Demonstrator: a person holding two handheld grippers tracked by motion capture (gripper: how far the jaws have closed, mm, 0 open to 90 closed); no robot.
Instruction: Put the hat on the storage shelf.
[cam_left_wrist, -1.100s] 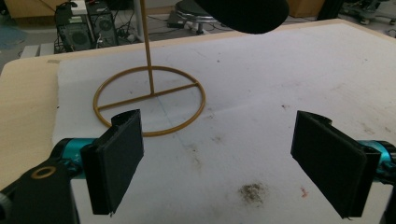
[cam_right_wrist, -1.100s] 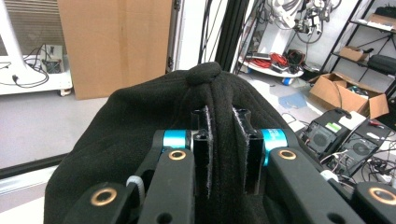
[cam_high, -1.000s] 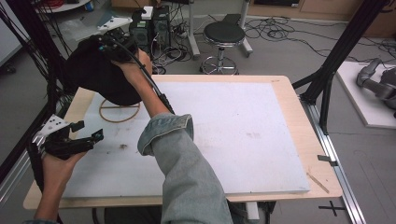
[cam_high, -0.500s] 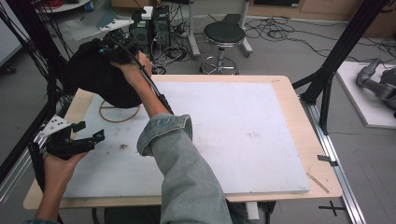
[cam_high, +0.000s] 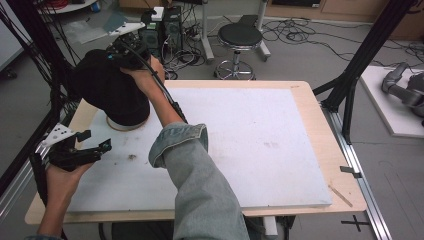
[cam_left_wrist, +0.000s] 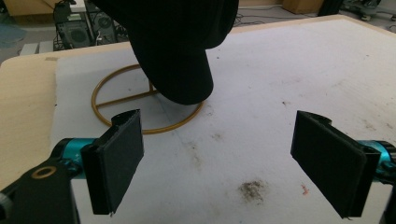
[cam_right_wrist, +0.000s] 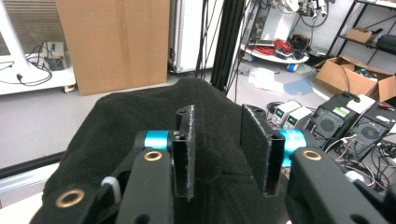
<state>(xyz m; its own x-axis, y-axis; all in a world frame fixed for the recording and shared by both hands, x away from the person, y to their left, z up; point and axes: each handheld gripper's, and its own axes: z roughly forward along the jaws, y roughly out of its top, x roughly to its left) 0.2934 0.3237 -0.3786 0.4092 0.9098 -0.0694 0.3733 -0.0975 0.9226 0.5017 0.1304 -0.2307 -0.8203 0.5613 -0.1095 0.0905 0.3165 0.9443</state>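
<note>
Your right gripper (cam_right_wrist: 217, 154) atop black fabric cap (cam_high: 107, 92), jaws just been opening, cap button between, pads apart from it. Cap sits on gold wire stand (cam_left_wrist: 105, 100), table's far-left corner. Your left gripper (cam_left_wrist: 219, 161) wide open, holding nothing.

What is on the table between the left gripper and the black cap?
Just bare white mat with small dirt marks, seen from the left gripper view between the left gripper and the black cap.

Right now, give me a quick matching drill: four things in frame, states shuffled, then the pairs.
1. black cap
2. gold wire stand
3. left hand-held gripper
4. right hand-held gripper

a. jaws wide apart, nothing between them
b. ring base flat on the white board
c. draped over the stand
d. jaws astride the cap's top button, just been opening

Pairs: 1-c, 2-b, 3-a, 4-d
</note>
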